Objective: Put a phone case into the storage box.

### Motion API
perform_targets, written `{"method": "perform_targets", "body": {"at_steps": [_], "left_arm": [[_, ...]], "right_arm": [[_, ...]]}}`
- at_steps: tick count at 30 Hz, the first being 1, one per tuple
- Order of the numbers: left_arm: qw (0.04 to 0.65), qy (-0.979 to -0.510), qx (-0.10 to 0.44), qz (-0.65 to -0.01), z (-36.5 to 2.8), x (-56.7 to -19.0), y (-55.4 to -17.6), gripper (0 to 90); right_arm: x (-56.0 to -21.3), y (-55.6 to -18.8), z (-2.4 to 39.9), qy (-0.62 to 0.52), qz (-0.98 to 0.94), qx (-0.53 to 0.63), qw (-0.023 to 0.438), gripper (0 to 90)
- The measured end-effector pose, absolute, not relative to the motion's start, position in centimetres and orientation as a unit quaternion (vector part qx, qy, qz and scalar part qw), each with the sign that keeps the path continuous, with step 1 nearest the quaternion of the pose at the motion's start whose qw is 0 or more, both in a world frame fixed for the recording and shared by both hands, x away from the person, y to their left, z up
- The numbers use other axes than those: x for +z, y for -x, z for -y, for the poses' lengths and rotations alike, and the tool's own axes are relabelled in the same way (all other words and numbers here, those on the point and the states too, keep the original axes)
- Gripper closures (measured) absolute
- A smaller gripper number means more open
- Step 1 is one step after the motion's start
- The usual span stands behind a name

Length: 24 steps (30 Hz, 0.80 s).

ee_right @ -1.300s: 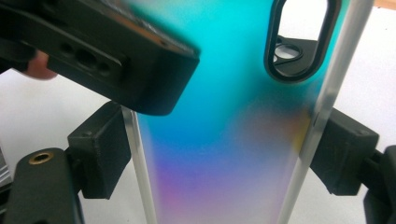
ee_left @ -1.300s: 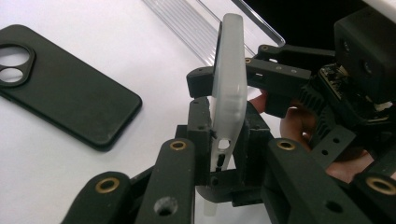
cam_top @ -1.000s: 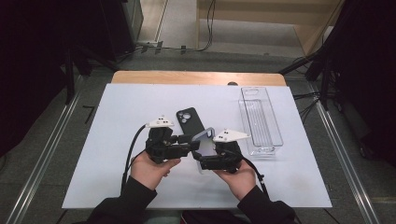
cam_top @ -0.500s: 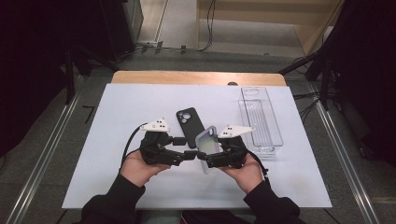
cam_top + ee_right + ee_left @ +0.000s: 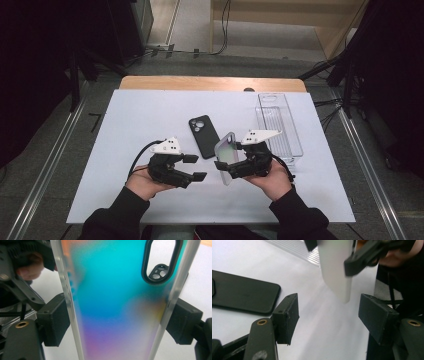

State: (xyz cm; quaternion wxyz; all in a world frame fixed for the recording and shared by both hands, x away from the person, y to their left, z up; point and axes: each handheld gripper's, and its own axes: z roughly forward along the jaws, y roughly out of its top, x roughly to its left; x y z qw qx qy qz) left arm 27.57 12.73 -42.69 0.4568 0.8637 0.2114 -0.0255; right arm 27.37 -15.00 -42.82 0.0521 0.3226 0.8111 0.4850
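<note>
Shiny phone case (image 5: 227, 151) squeezed by its sides in right gripper (image 5: 223, 166), left gripper (image 5: 196, 168) just opened, holding nothing, black phone (image 5: 202, 136) lying just beyond.

On the table (image 5: 125, 130), the phone (image 5: 202, 136) lies near the middle. To its right, well apart, the clear tray (image 5: 280, 125) lies lengthwise by the table's right side. Right of the phone and nearer the person, the phone case (image 5: 226, 155) stands off the table between the right gripper's (image 5: 227, 167) jaws. Left of the phone and nearer the person, the left gripper (image 5: 196, 167) points toward the case, apart from it.
</note>
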Motion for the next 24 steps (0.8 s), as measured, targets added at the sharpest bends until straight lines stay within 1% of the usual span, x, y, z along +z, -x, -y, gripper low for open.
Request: {"method": "perform_targets", "body": {"at_steps": [3,5,11,18,24], "left_arm": [[0.442,-0.871,-0.019,-0.213,-13.0,-43.2,-27.5,33.2],[0.435,-0.874,-0.019,-0.216,-13.2,-43.6,-27.3,29.6],[0.429,-0.873,-0.019,-0.231,-14.6,-44.4,-27.2,29.6],[0.422,-0.873,-0.006,-0.243,-16.3,-45.0,-26.9,29.6],[0.413,-0.868,0.008,-0.276,-17.5,-45.1,-26.6,29.6]], "right_arm": [[-42.6,-27.4,15.3,-0.321,-0.813,0.482,0.053,15.1],[-42.4,-27.5,15.6,-0.321,-0.813,0.483,0.049,15.1],[-41.9,-27.6,16.6,-0.324,-0.808,0.49,0.038,15.1],[-41.7,-27.8,16.9,-0.328,-0.808,0.488,0.039,15.1],[-41.5,-28.0,17.4,-0.345,-0.8,0.489,0.035,15.1]]}}
